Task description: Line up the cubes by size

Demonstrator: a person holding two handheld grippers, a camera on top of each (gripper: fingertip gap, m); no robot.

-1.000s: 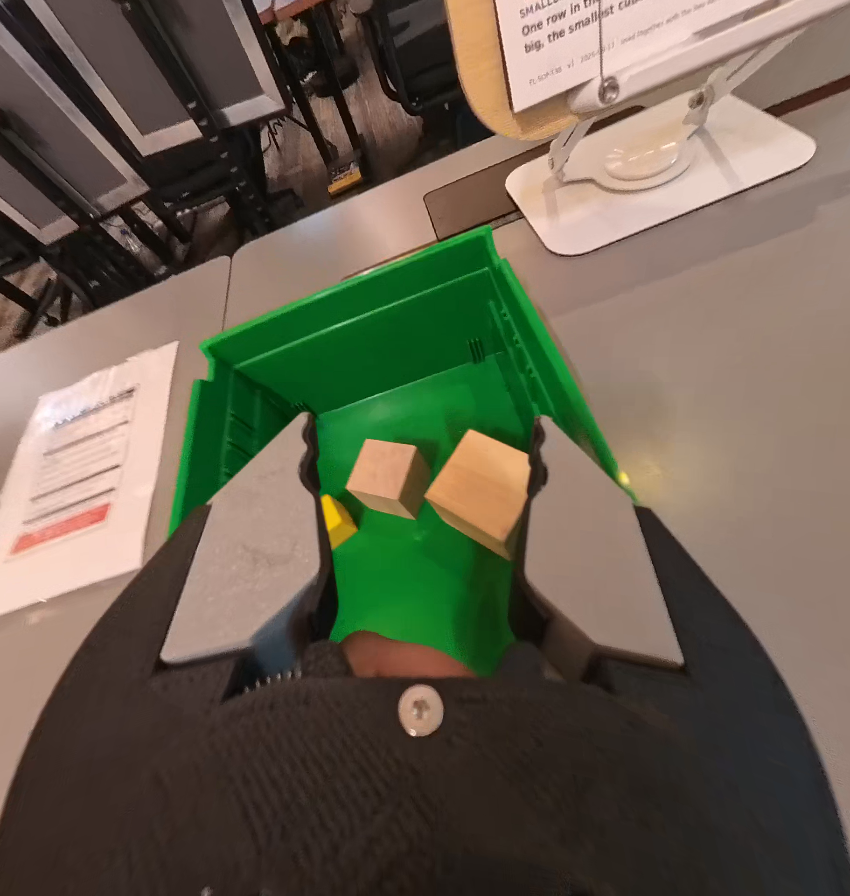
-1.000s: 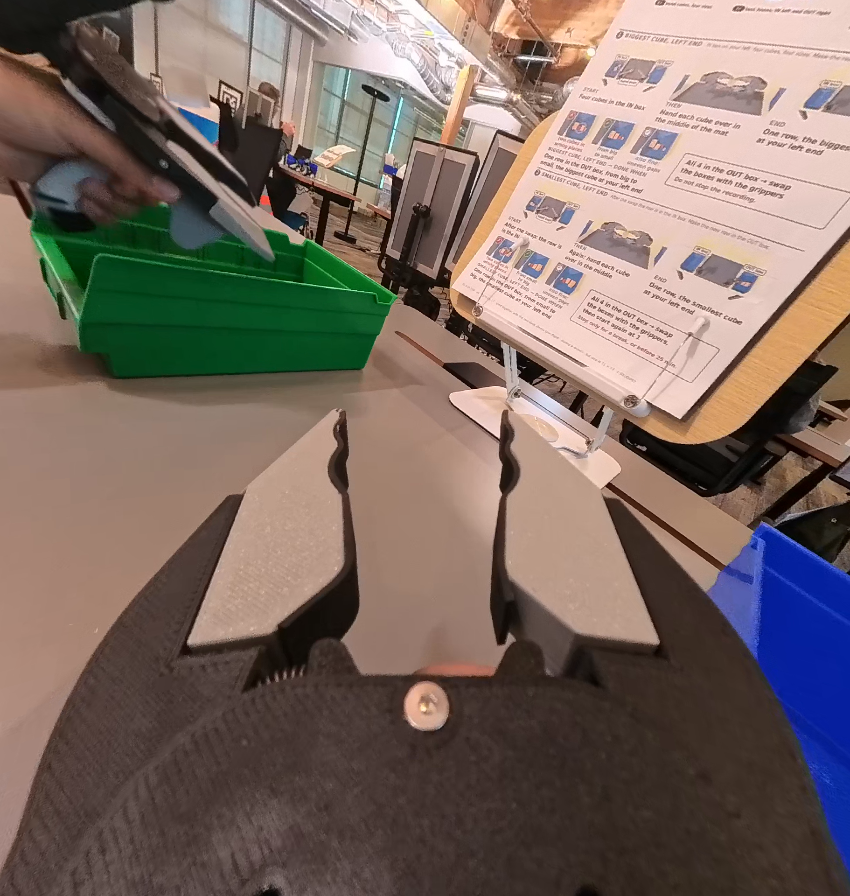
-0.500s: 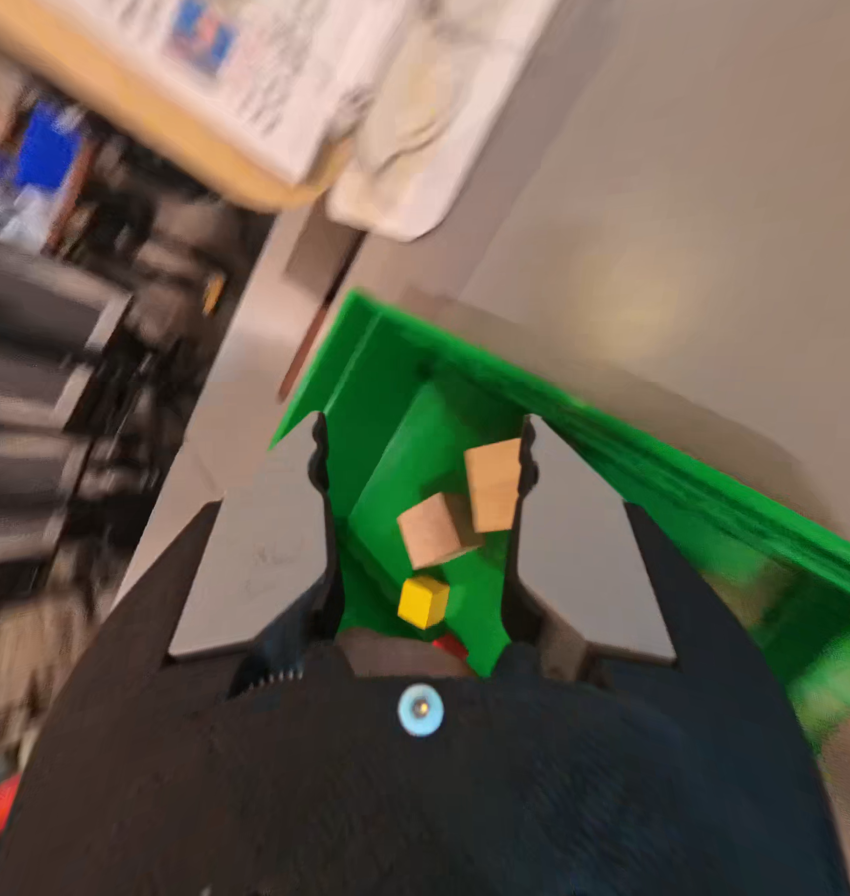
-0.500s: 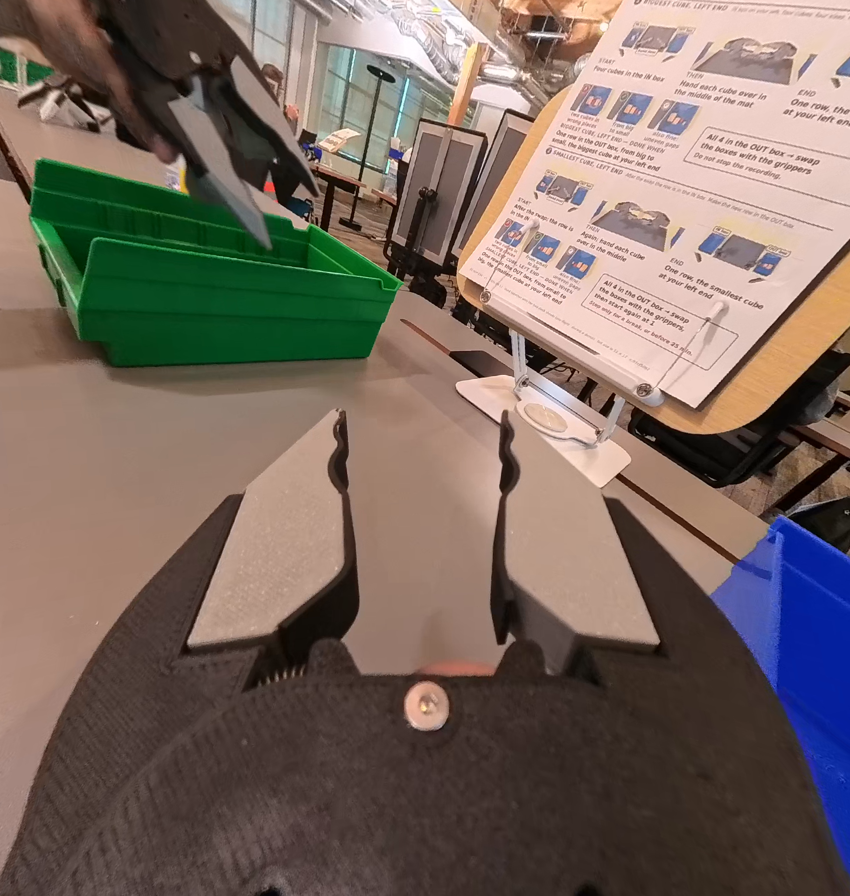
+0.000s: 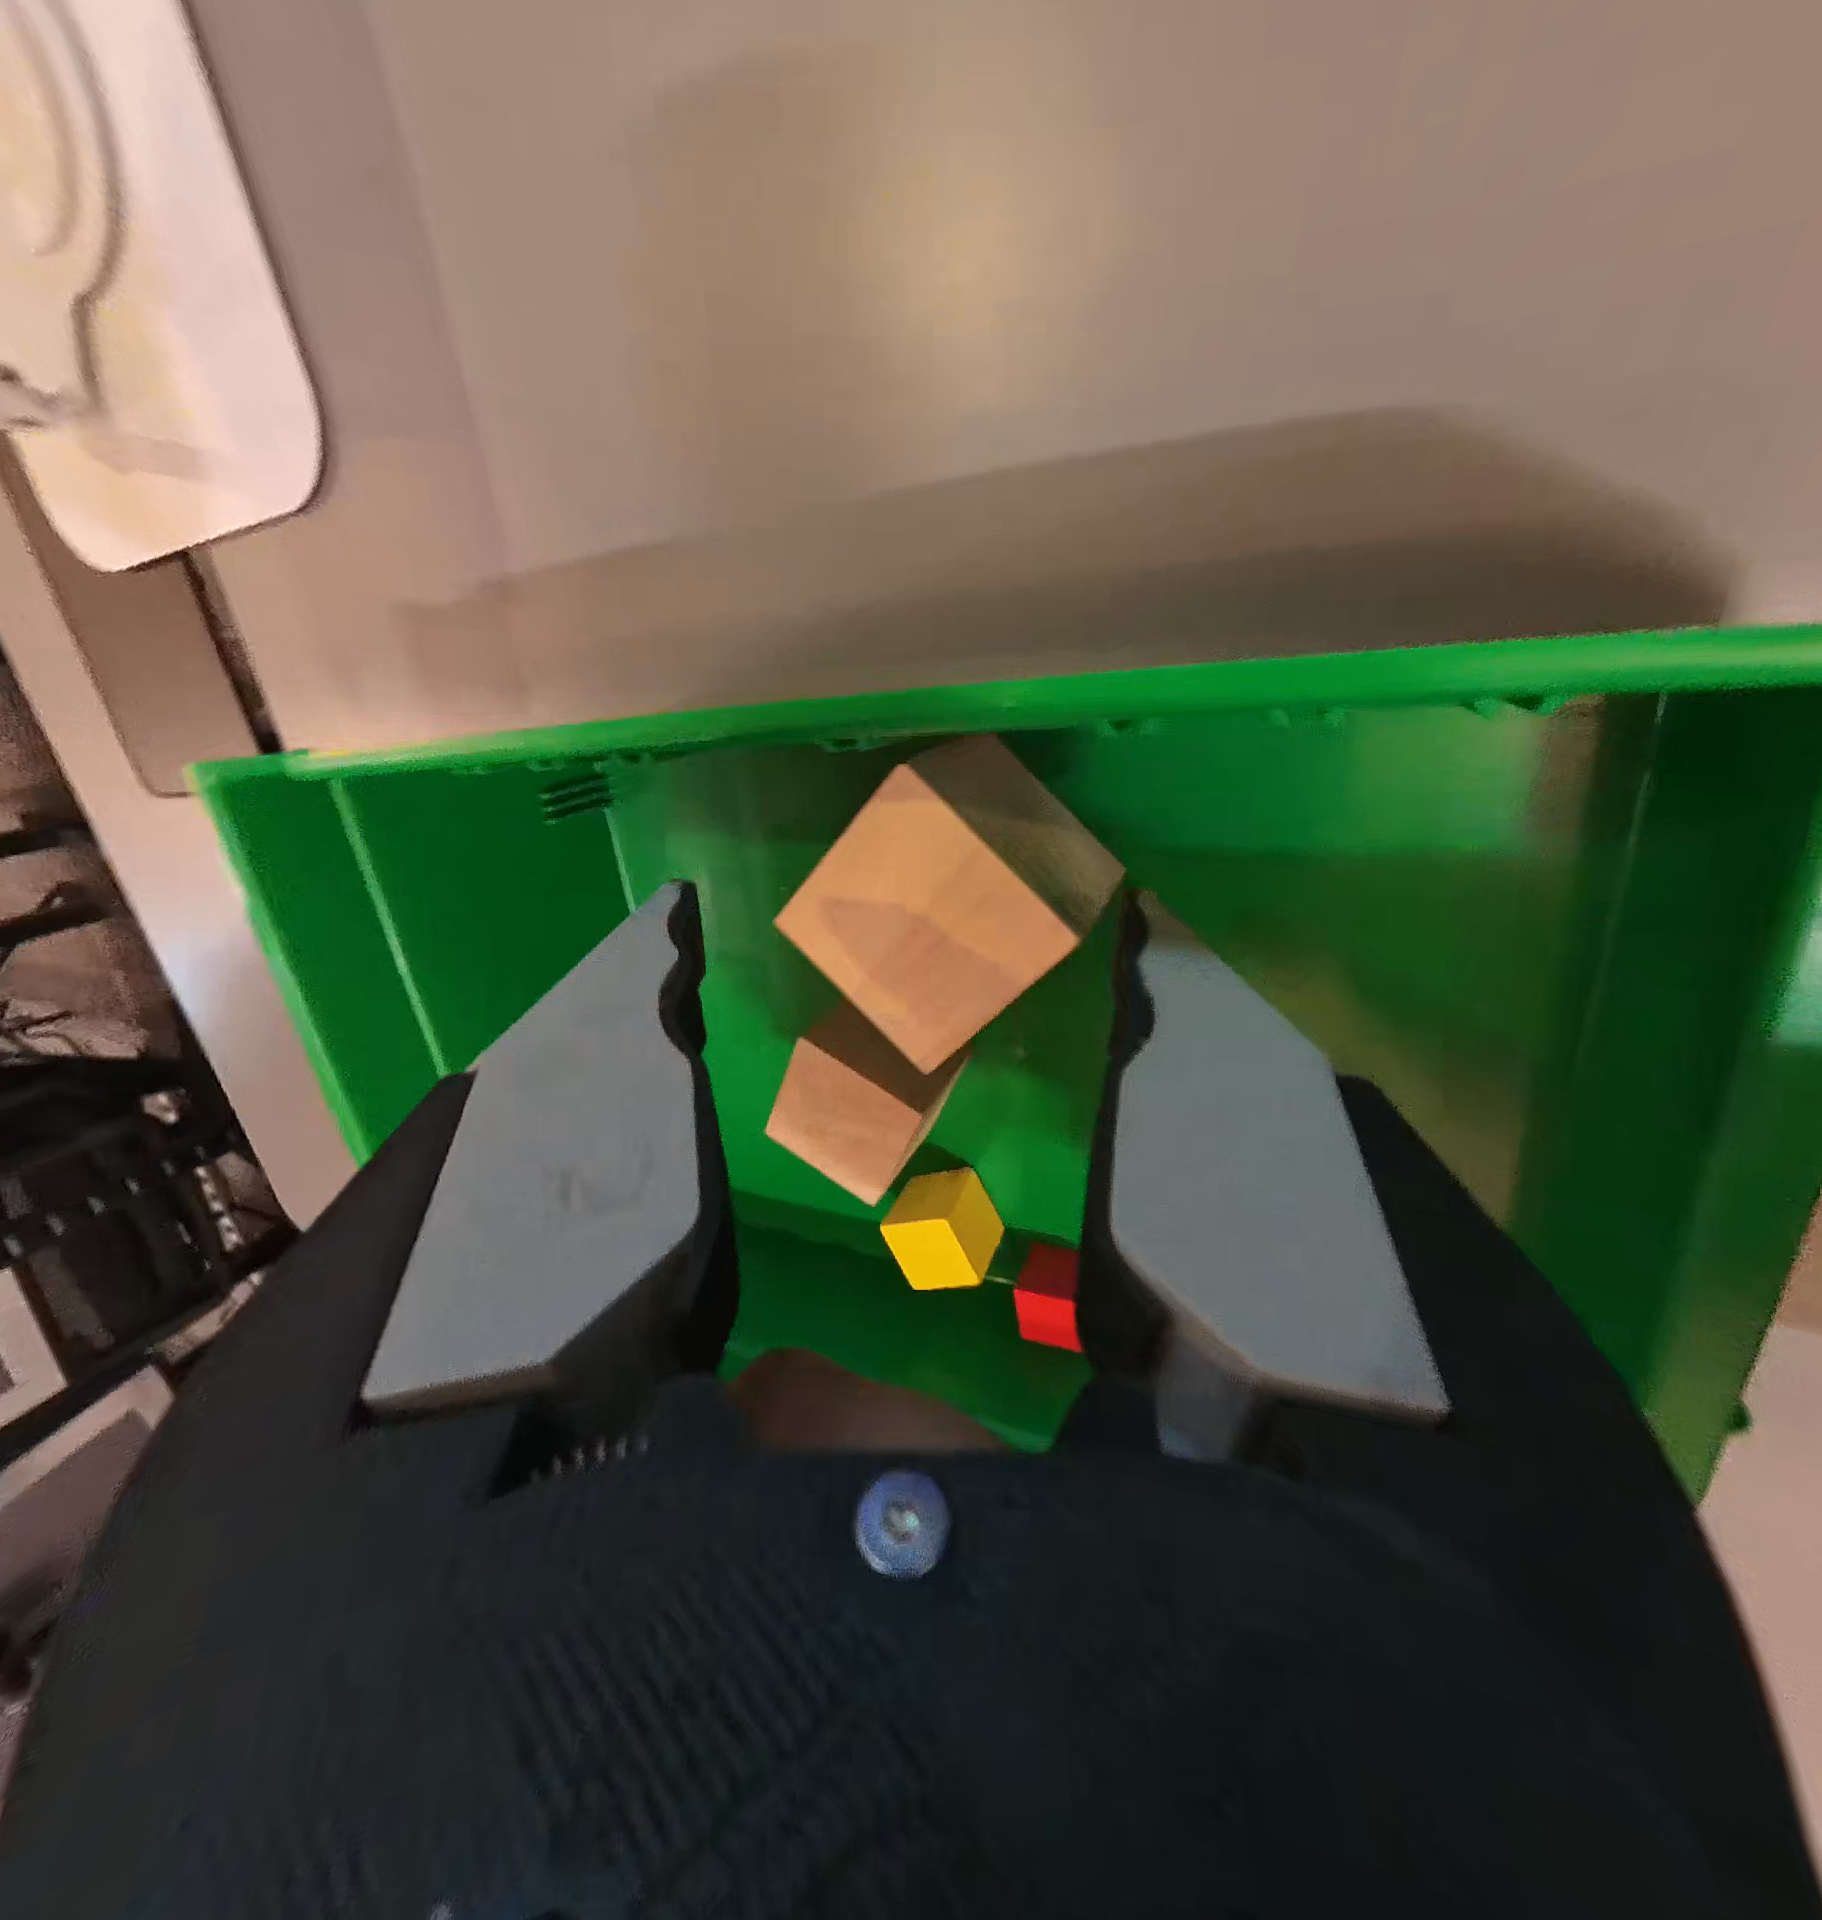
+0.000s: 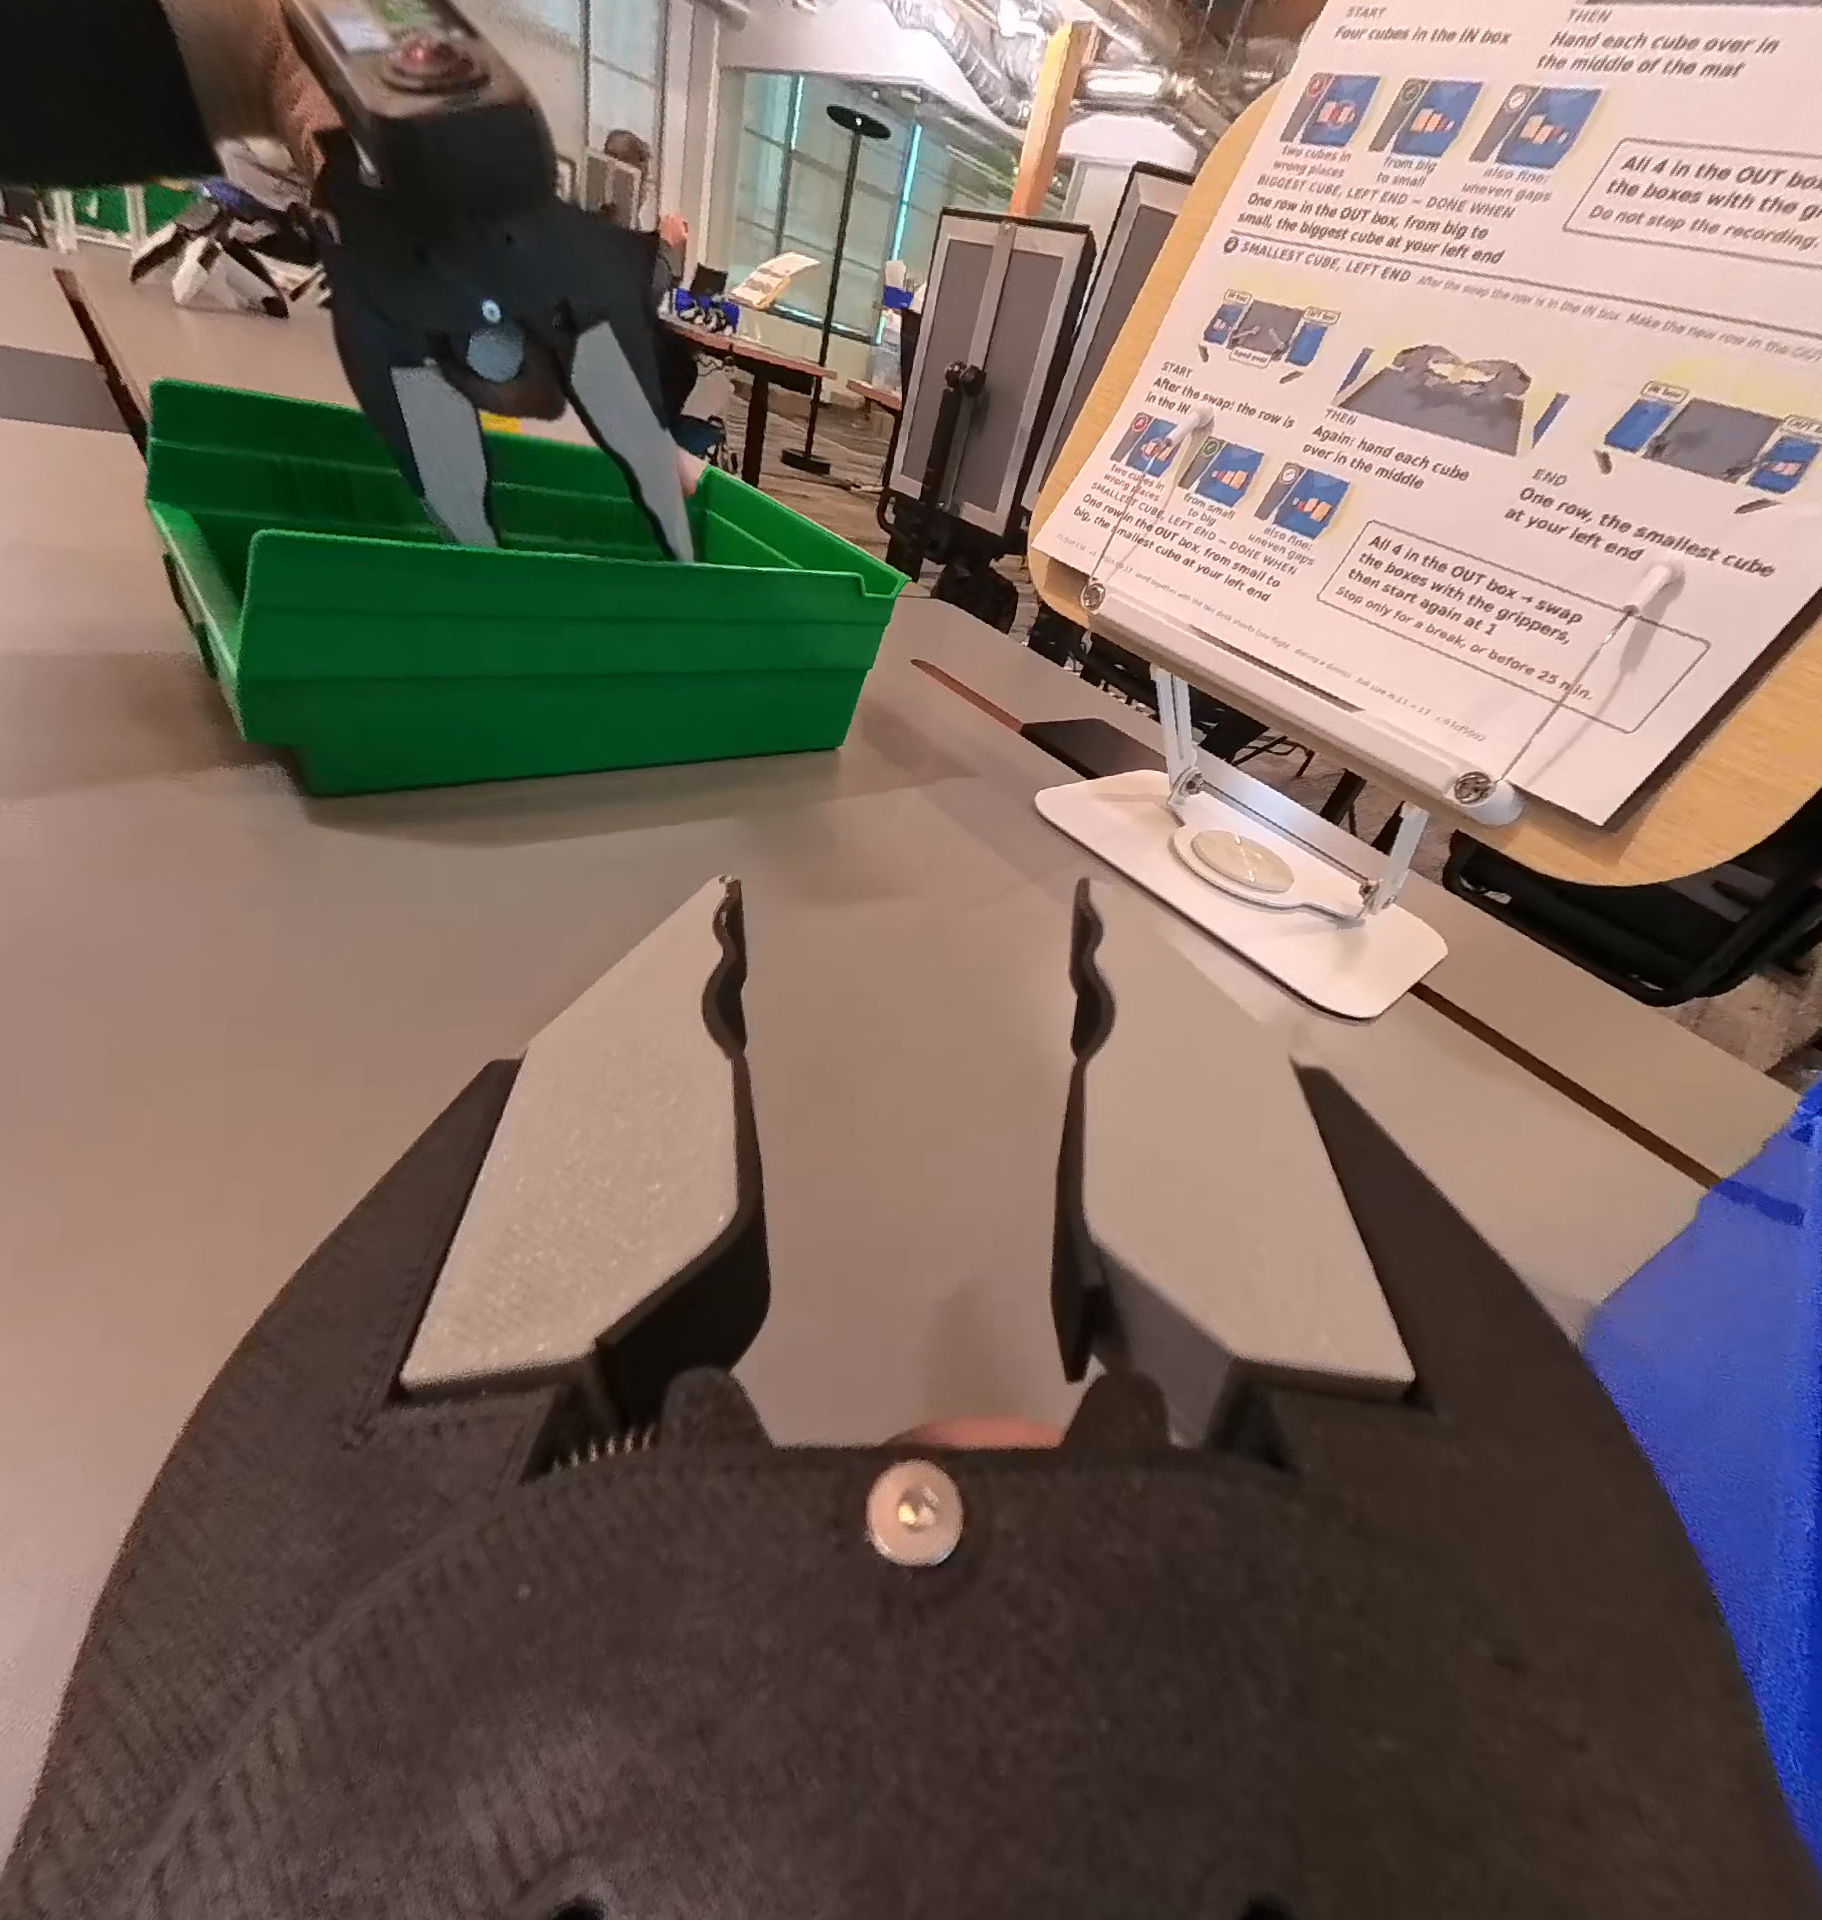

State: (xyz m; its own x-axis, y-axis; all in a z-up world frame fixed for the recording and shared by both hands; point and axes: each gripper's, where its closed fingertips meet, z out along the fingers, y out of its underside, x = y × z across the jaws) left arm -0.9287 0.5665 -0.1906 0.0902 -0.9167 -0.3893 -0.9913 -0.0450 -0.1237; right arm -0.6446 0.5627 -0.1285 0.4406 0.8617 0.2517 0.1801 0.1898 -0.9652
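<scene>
Left gripper (image 5: pixel 902 997) is spread wide, nothing held, angled down into the green bin (image 5: pixel 1613 935), probably to straddle the big wooden cube (image 5: pixel 928 904). That cube sits corner-on to the fingers, so no flat faces are presented. Cubes have no long axis, but the four run as a diagonal file: medium wooden cube (image 5: pixel 850 1117) touching it, yellow cube (image 5: pixel 940 1228), red cube (image 5: pixel 1050 1299) nearest. Right gripper (image 6: pixel 905 966) is spread and empty, parked over the table (image 6: pixel 263 987) near the blue bin (image 6: pixel 1759 1403), likely awaiting a handover.

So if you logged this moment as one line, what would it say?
left hand-held gripper: open, in green bin over four cubes | biggest cube: between fingers, ungripped | right hand-held gripper: open, empty, over table
</scene>
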